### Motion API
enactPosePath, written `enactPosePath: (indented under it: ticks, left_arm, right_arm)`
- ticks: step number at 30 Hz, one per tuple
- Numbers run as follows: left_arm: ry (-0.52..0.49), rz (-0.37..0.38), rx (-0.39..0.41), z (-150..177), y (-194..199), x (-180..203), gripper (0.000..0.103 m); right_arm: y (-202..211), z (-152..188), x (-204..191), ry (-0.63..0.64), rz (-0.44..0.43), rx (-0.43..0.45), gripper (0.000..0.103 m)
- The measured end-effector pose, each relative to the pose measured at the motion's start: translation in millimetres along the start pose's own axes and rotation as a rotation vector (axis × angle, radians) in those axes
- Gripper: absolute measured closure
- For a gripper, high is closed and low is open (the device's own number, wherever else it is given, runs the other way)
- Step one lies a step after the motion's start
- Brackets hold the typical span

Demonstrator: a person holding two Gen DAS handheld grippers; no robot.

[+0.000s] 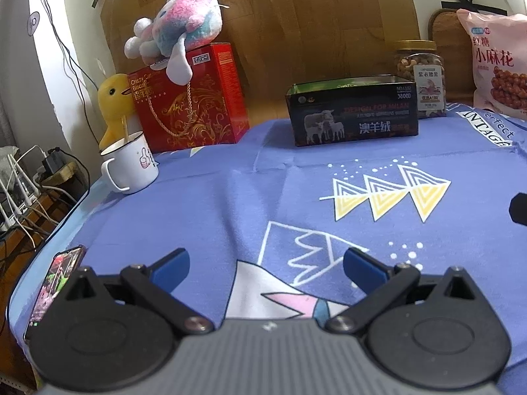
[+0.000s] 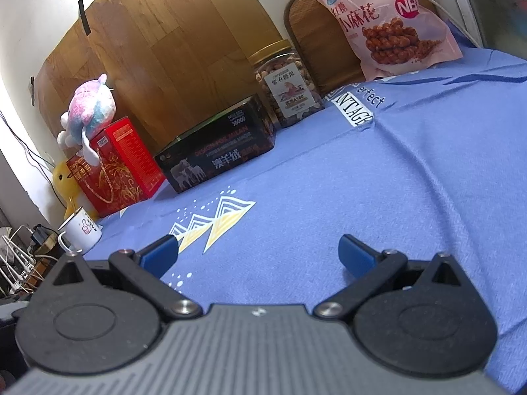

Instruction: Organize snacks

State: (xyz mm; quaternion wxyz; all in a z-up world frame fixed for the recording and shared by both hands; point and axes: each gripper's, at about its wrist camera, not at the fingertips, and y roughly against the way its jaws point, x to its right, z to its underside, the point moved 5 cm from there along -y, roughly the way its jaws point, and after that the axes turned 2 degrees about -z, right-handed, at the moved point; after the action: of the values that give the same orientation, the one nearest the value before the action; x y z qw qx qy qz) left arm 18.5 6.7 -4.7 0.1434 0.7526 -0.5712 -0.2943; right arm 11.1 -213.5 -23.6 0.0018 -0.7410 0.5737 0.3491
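A red biscuit box (image 1: 194,105) stands at the back left, also in the right wrist view (image 2: 118,168). A black open-top box (image 1: 352,115) sits at the back middle, also in the right wrist view (image 2: 217,154). A clear nut jar with a gold lid (image 1: 423,79) stands to its right, also in the right wrist view (image 2: 286,85). A pink snack bag (image 1: 497,62) leans at the back right, also in the right wrist view (image 2: 388,19). My left gripper (image 1: 266,263) is open and empty over the blue cloth. My right gripper (image 2: 258,253) is open and empty too.
A plush toy (image 1: 178,33) lies on the red box. A yellow duck (image 1: 113,105) and a white mug (image 1: 131,164) stand at the left edge. A phone (image 1: 56,279) lies near the front left corner. Cables and routers (image 1: 19,191) sit beyond the table's left edge.
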Motion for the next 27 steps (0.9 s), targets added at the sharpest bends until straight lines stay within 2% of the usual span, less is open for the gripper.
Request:
enactPosePath:
  ticks: [27]
  left_arm:
    - [-0.047,-0.040,0.015,1.3,-1.1,5.1,0.000]
  right_arm:
    - [-1.7,3.3,0.3,-0.011,0.001,-0.005,0.000]
